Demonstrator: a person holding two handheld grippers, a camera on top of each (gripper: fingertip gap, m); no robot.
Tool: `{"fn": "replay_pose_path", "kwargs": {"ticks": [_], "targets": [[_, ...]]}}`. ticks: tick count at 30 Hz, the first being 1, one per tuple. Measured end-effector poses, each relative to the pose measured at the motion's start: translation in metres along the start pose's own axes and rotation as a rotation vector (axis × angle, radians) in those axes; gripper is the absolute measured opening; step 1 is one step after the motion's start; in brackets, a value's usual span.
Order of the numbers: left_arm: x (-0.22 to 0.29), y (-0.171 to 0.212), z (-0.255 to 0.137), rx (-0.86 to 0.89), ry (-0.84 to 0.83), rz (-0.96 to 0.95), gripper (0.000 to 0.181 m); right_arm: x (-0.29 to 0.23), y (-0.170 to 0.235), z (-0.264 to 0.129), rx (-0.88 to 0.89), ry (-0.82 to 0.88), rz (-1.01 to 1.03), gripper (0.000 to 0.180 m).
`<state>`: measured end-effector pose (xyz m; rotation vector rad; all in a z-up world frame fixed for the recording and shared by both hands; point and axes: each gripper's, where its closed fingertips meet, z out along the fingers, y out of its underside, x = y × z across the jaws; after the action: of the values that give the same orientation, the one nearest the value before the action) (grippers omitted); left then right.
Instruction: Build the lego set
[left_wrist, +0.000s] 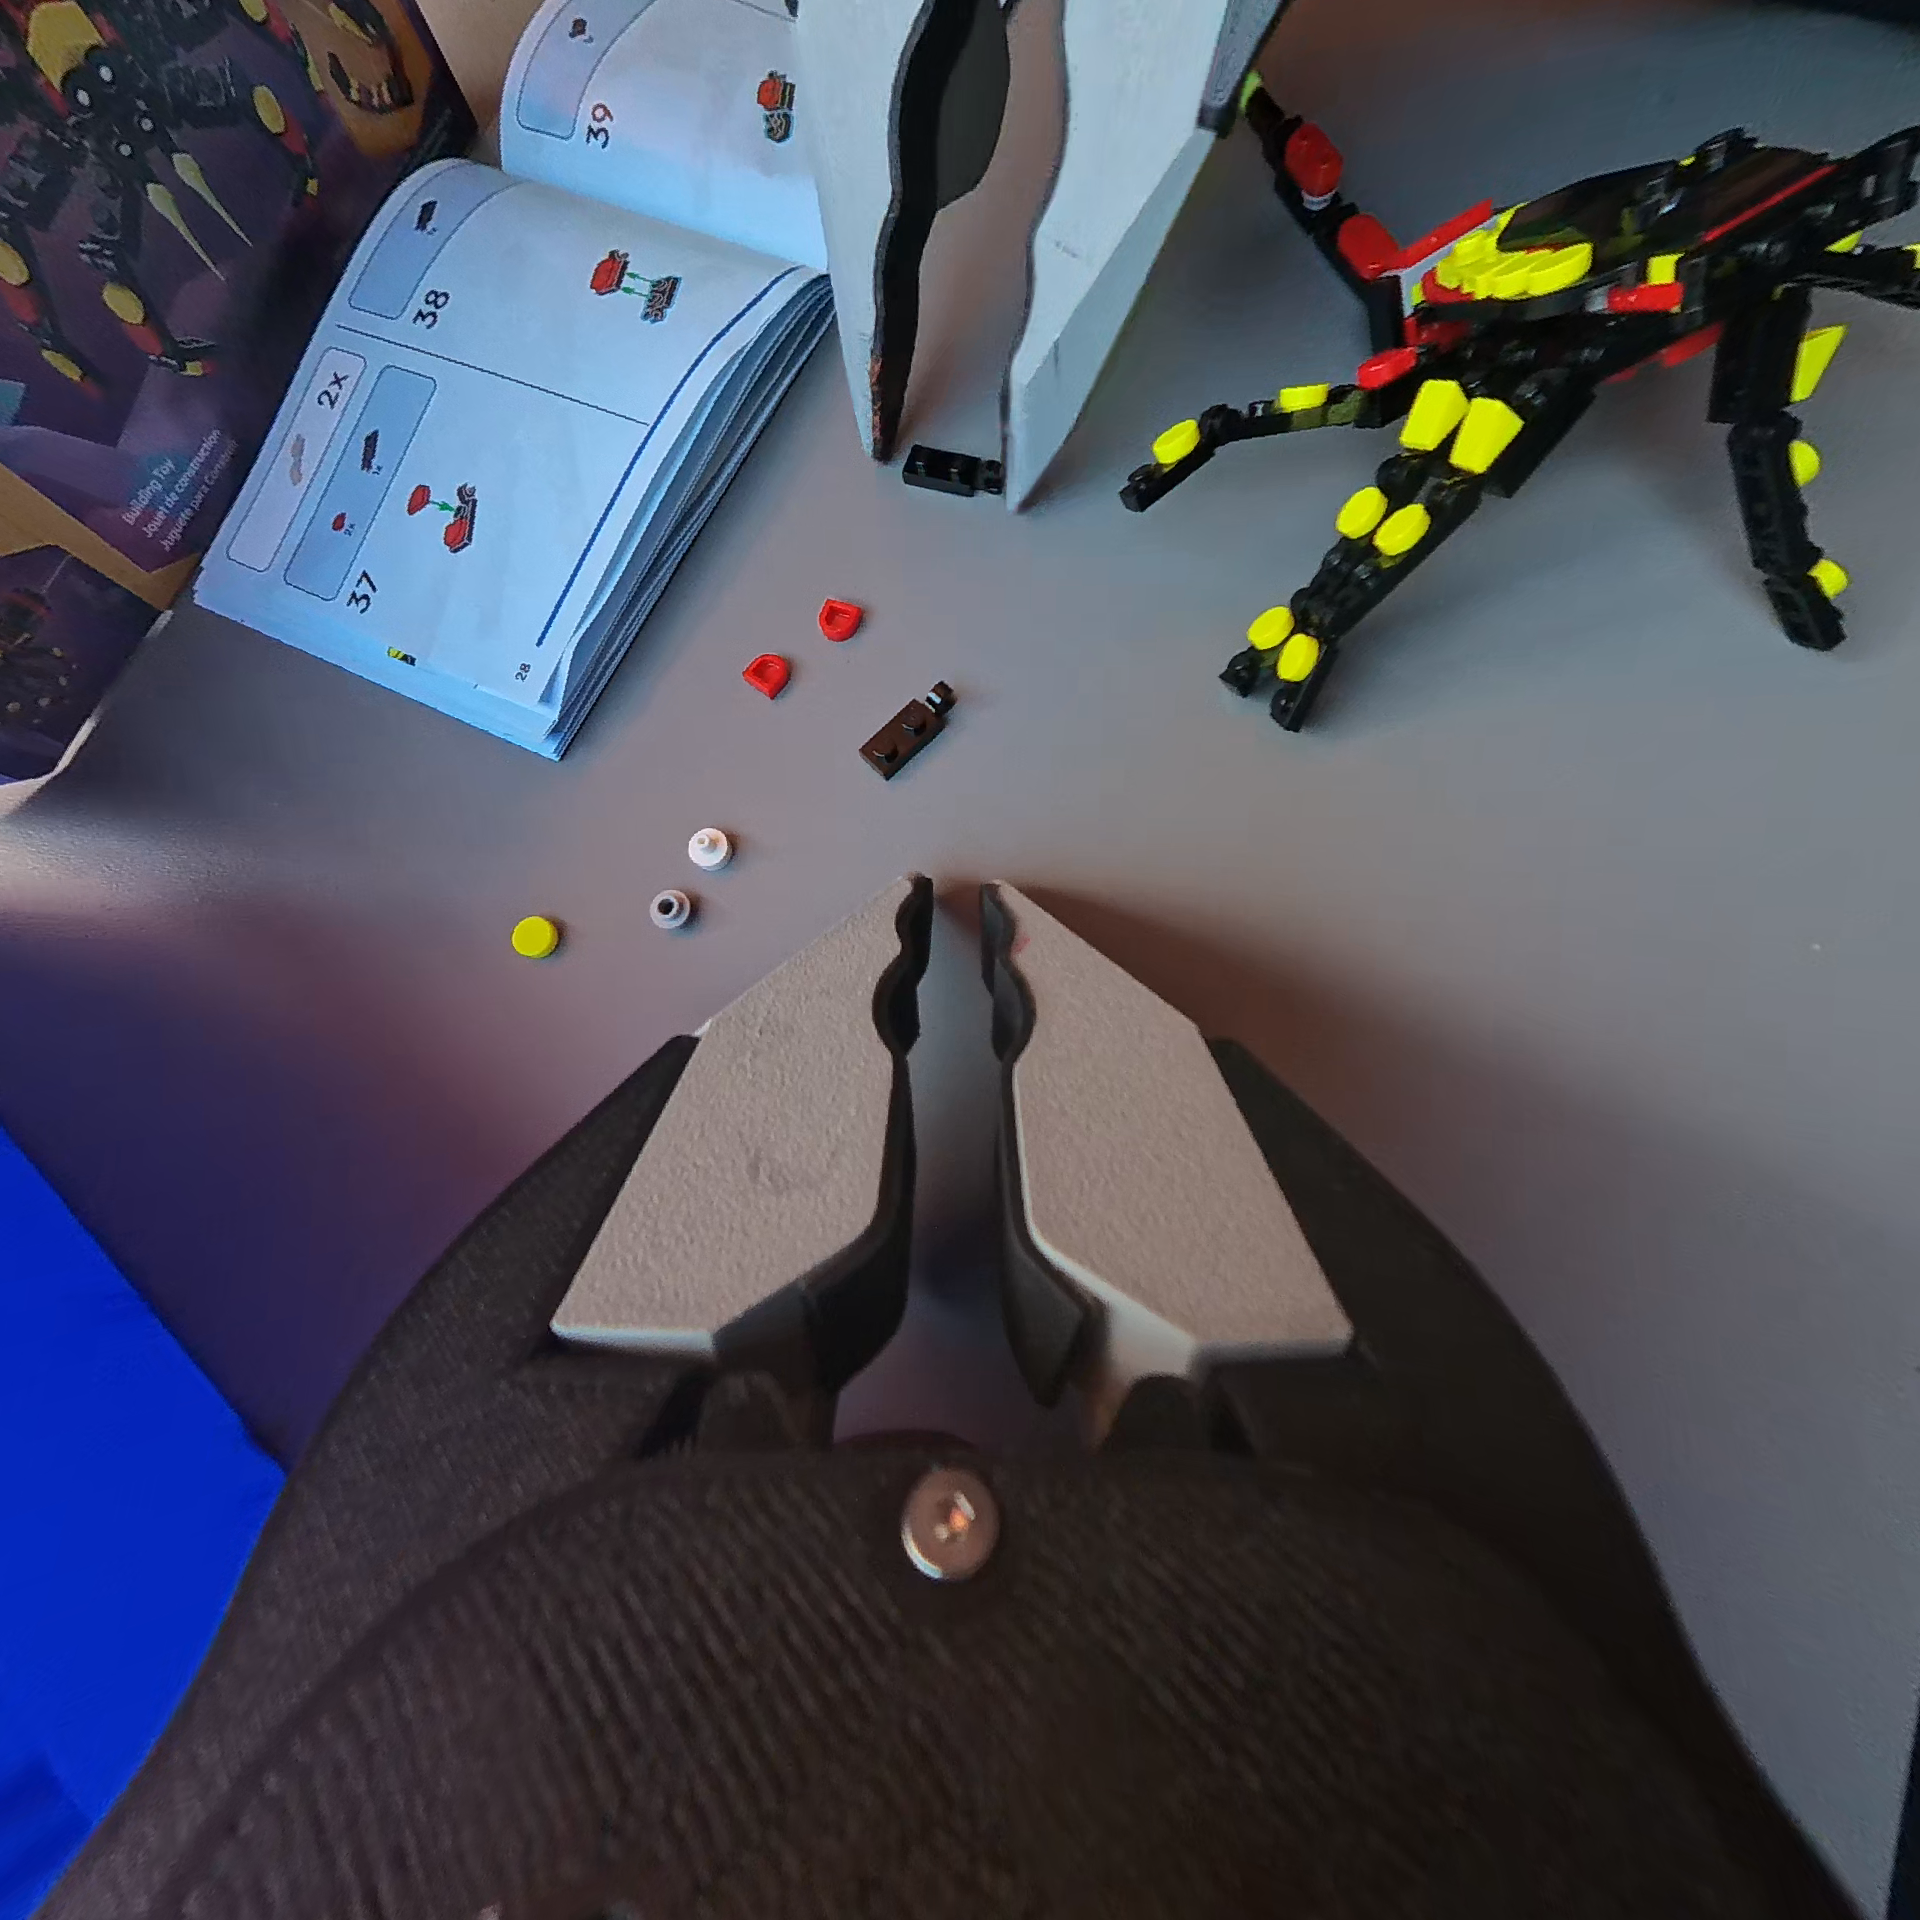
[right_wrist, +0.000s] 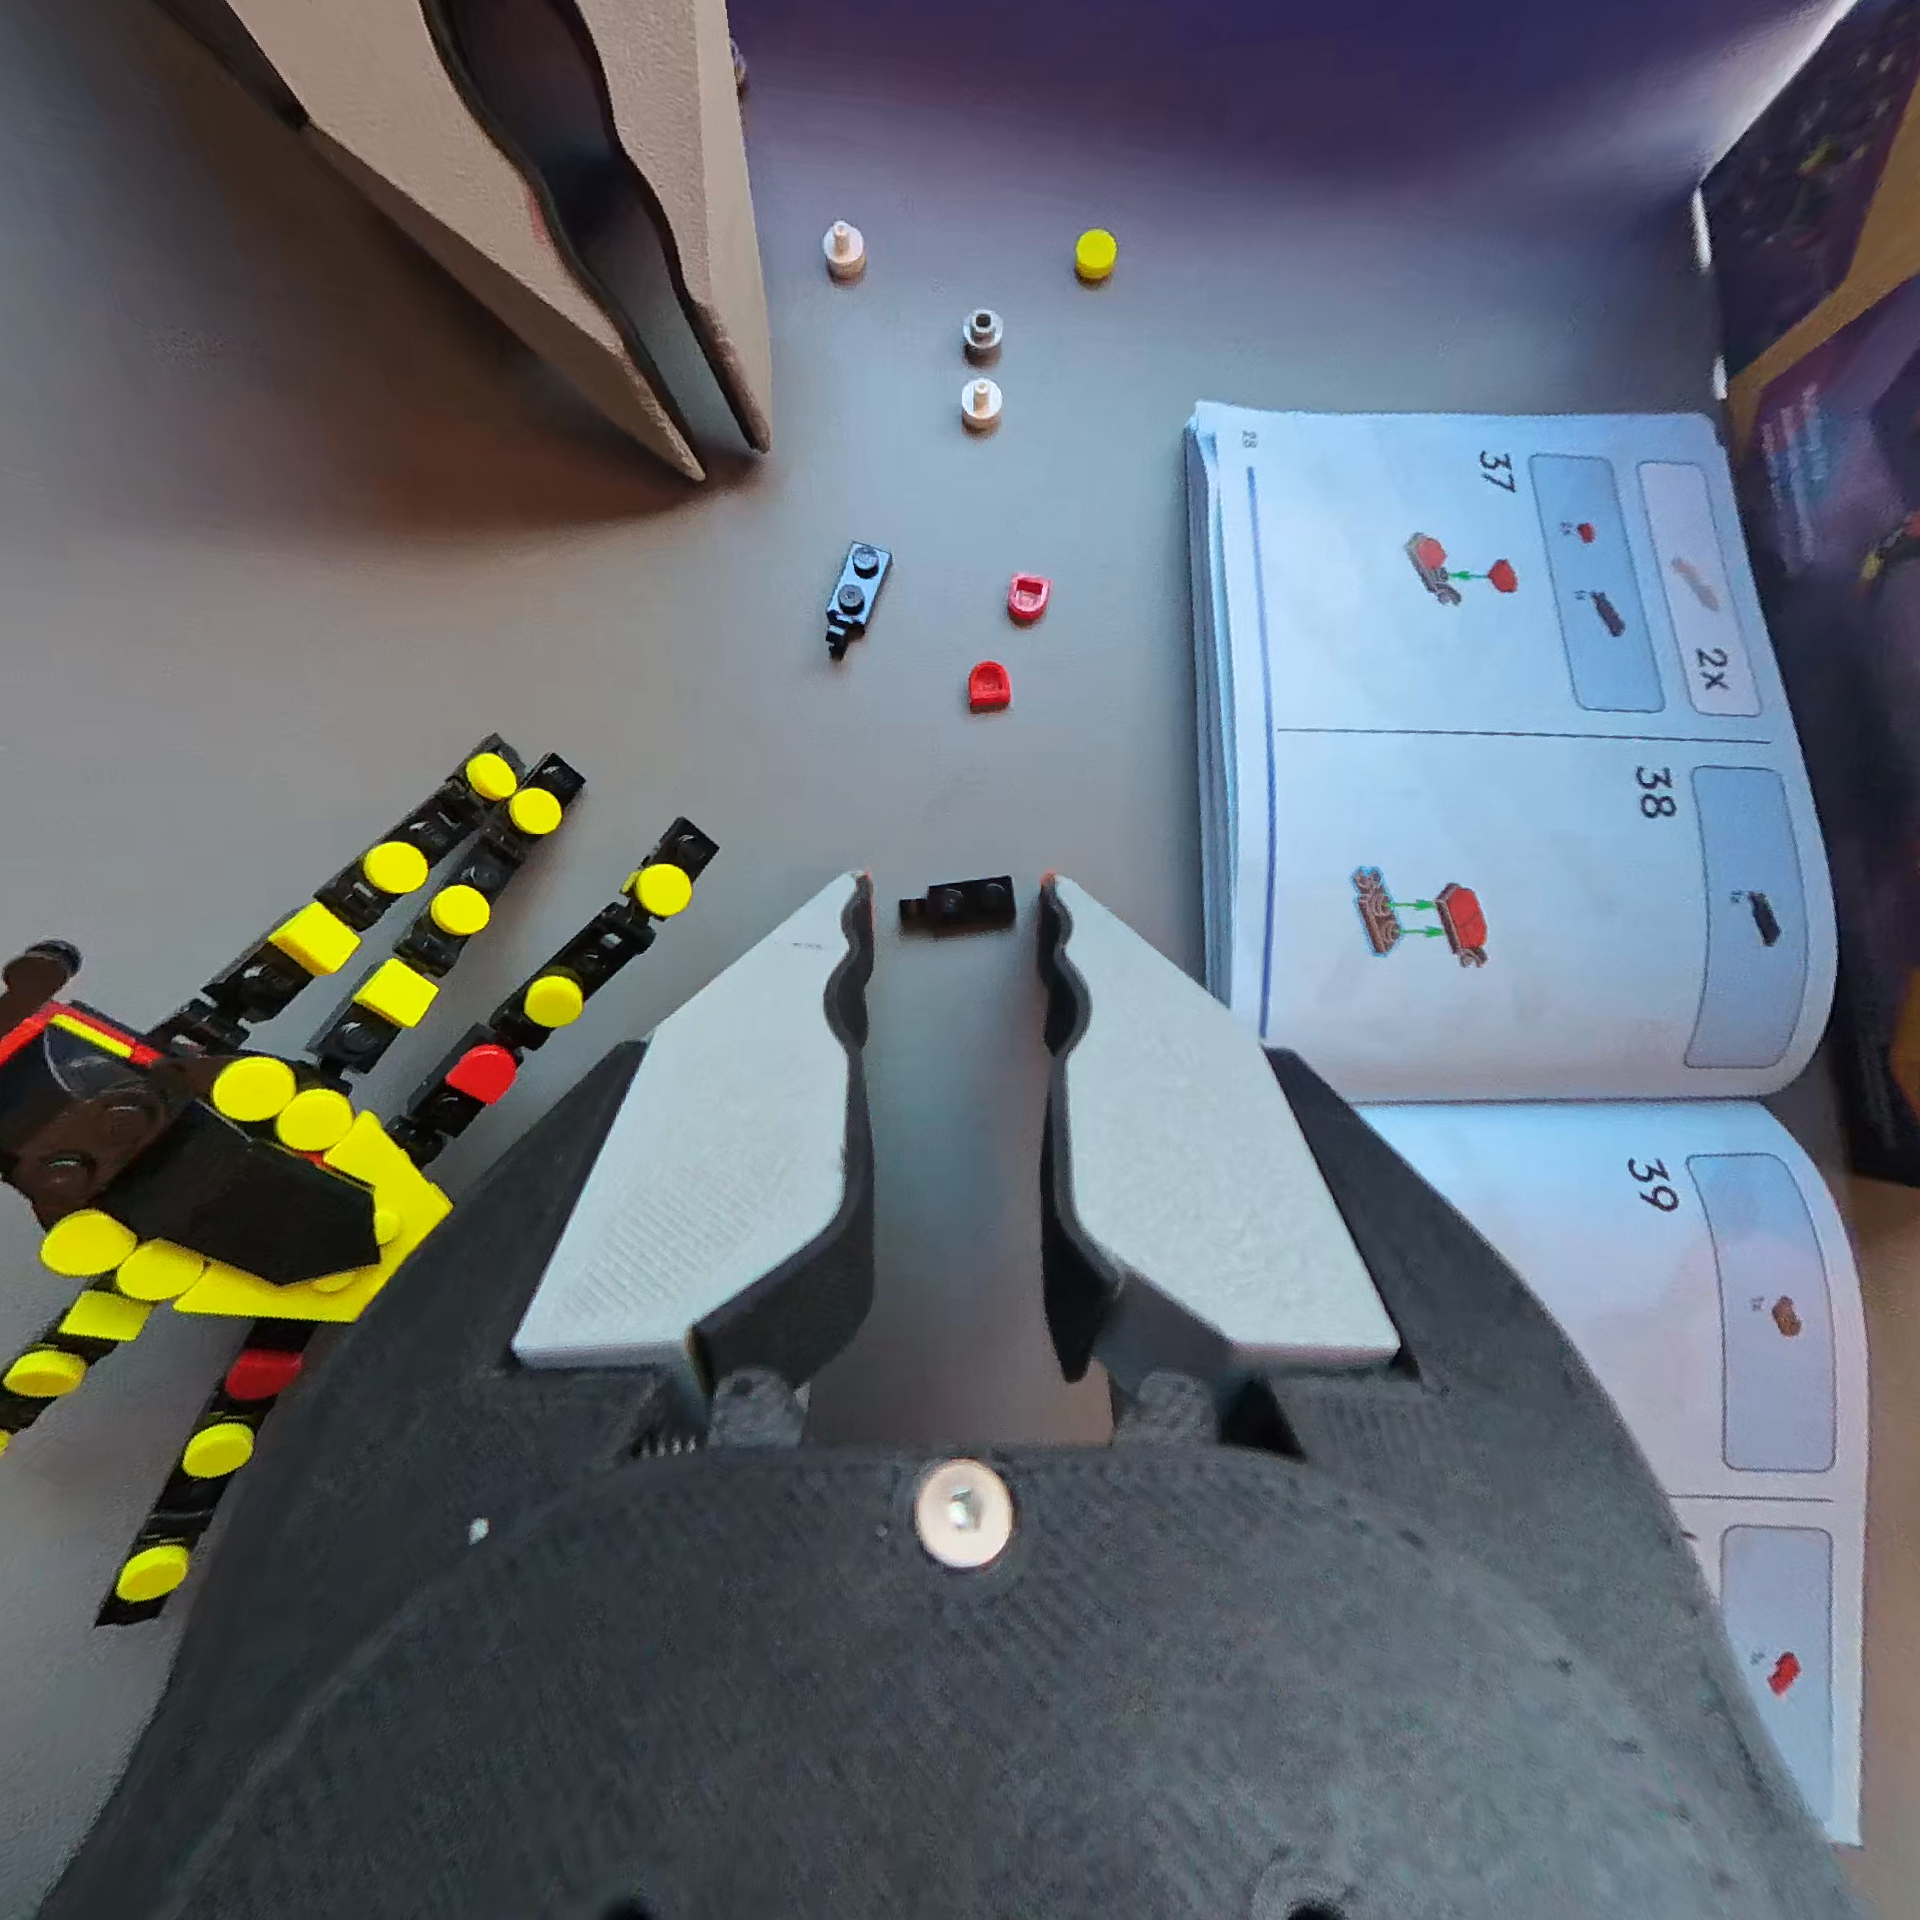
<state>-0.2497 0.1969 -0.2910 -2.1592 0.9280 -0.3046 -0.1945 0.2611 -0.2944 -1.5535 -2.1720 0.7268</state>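
A hobby desk or plain tabletop: a grey table (left_wrist: 1351, 935) is lying bare, an instruction booklet (left_wrist: 540, 416) and toy box (left_wrist: 156, 260) sitting beside the tongs.

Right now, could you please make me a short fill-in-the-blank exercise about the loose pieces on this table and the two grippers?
1. The black clip plate lies between the tips of the ____ gripper.
2. The two loose rounded tiles are ____ in colour.
3. The single round yellow tile lies flat on the ____ table.
4. The left gripper holds ____.

Missing words: right; red; grey; nothing
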Motion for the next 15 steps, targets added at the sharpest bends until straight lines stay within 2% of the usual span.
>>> {"fn": "replay_pose_path", "kwargs": {"ticks": [1, 2, 6, 9, 12, 15], "targets": [[0.000, 0.000, 0.000, 0.000, -0.001, 0.001, 0.007, 0.002, 0.001, 0.000, -0.005, 0.015, -0.006, 0.026], [0.000, 0.000, 0.000, -0.001, -0.001, 0.003, 0.007, 0.003, 0.001, 0.000, -0.009, 0.027, -0.015, 0.020], [0.006, -0.001, 0.001, 0.001, 0.010, 0.012, 0.007, 0.003, -0.001, -0.001, -0.004, 0.034, -0.035, 0.019], [0.012, -0.004, 0.000, 0.014, 0.021, 0.026, 0.006, 0.006, -0.019, -0.010, 0.076, 0.034, -0.021, 0.020], [0.016, -0.006, 0.001, 0.019, 0.008, 0.057, 0.005, 0.012, -0.064, -0.029, 0.192, 0.029, -0.020, 0.019], [0.023, -0.008, 0.000, 0.029, 0.003, 0.092, 0.006, 0.014, -0.137, -0.049, 0.268, 0.017, -0.114, 0.019]]}}
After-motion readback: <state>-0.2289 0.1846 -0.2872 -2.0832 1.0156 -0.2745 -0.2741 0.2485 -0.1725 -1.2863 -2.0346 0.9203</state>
